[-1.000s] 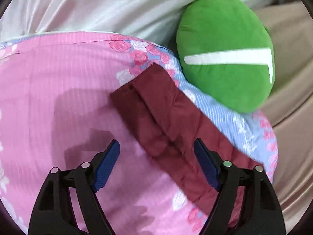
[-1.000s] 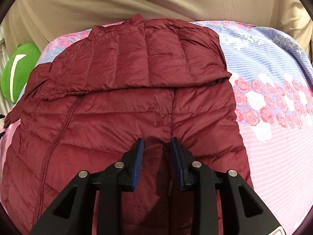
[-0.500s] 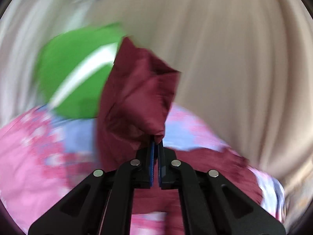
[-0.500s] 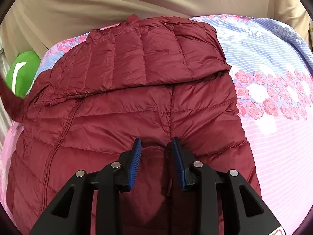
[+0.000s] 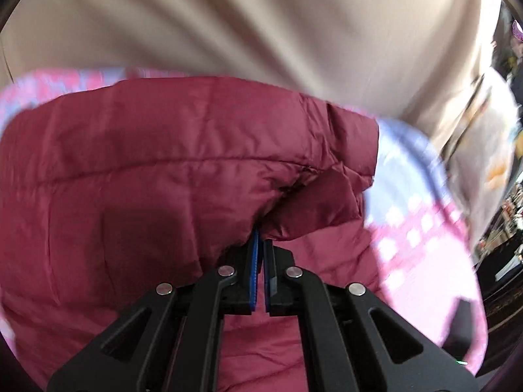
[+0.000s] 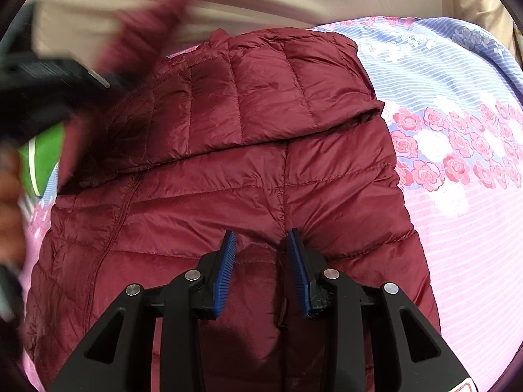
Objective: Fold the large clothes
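Observation:
A maroon quilted puffer jacket (image 6: 261, 170) lies spread on a pink and blue floral bedsheet (image 6: 457, 150). My left gripper (image 5: 261, 245) is shut on the jacket's sleeve (image 5: 313, 205) and holds it lifted over the jacket body (image 5: 147, 179). In the right wrist view the left gripper body (image 6: 36, 88) shows blurred at upper left with the sleeve (image 6: 147, 23) trailing above. My right gripper (image 6: 263, 245) is partly open, its blue pads (image 6: 225, 261) pressing down on the lower middle of the jacket.
A beige curtain (image 5: 261, 23) hangs behind the bed. A green cushion (image 6: 42, 160) sits at the bed's left side. The bedsheet (image 5: 425, 235) extends right of the jacket; dark room clutter (image 5: 503, 235) lies beyond the bed edge.
My left gripper closed on the sleeve, lifted it off the sheet and swung it over the jacket body. My right gripper stayed on the jacket, barely moving.

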The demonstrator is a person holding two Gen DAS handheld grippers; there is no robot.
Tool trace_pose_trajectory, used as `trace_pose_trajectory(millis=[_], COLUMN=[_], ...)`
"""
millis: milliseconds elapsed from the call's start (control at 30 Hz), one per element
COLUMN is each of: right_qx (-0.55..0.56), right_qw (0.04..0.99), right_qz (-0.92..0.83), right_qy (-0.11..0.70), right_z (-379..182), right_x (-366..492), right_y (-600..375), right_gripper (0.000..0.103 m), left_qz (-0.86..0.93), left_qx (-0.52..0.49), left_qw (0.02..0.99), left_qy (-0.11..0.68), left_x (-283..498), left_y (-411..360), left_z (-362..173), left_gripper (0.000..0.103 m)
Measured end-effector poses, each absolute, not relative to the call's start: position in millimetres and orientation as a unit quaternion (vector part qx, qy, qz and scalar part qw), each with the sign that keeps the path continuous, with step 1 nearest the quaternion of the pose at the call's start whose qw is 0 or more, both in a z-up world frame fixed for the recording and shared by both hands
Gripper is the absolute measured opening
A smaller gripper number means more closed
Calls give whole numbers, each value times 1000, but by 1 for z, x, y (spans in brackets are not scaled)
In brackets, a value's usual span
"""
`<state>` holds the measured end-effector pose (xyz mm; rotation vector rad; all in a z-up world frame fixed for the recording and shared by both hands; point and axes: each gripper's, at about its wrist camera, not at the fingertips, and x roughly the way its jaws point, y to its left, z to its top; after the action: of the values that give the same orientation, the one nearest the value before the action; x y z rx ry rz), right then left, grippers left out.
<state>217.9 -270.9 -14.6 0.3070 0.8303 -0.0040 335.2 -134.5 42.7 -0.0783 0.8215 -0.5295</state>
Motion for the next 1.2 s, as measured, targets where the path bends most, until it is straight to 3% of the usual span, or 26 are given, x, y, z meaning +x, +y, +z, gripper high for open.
trace_pose_trajectory(millis=[133, 267, 333, 400, 467, 533, 600, 833, 867, 900, 933, 967, 1067, 1133, 1200], right_qx=[159, 164, 161, 169, 183, 187, 192, 244, 255, 263, 265, 262, 217, 183, 165], right_qw=[903, 902, 903, 902, 906, 911, 912, 864, 855, 848, 842, 840, 895, 932, 942], right_qz=[7, 13, -3, -12, -7, 8, 26, 65, 59, 50, 47, 55, 69, 78, 51], right_qy=[400, 398, 399, 397, 381, 367, 362, 436, 449, 458, 468, 471, 385, 302, 287], right_z=[-15, -13, -10, -1, 17, 36, 49, 26, 17, 9, 4, 4, 51, 88, 91], right_x=[216, 215, 214, 211, 210, 215, 228, 302, 309, 316, 323, 328, 314, 294, 292], right_y=[-274, -275, -277, -280, -287, -290, -289, -268, -266, -265, -262, -260, -251, -250, -258], right_gripper=[34, 39, 40, 51, 58, 65, 74, 76, 71, 46, 28, 5, 4, 4, 4], left_qz=[-226, -235, -251, -250, -225, -200, -171, -100, -101, -100, -99, -91, -61, -38, -26], left_qx=[-70, -97, -108, -108, -112, -125, -149, -340, -364, -376, -378, -374, -339, -311, -289], left_qw=[863, 858, 864, 879, 898, 905, 902, 833, 824, 817, 815, 816, 835, 854, 861], left_qy=[446, 446, 423, 392, 360, 353, 368, 424, 423, 425, 427, 431, 428, 416, 419], left_x=[349, 348, 334, 314, 299, 297, 304, 336, 339, 343, 345, 349, 357, 358, 362], left_y=[-139, -118, -97, -65, -29, 11, 47, 149, 157, 161, 163, 163, 157, 153, 145], left_z=[-14, -8, 10, 31, 46, 52, 44, -15, -19, -21, -22, -23, -19, -15, -19], left_gripper=[2, 6, 23, 62, 78, 82, 82, 80, 80, 78, 74, 61, 15, 10, 6])
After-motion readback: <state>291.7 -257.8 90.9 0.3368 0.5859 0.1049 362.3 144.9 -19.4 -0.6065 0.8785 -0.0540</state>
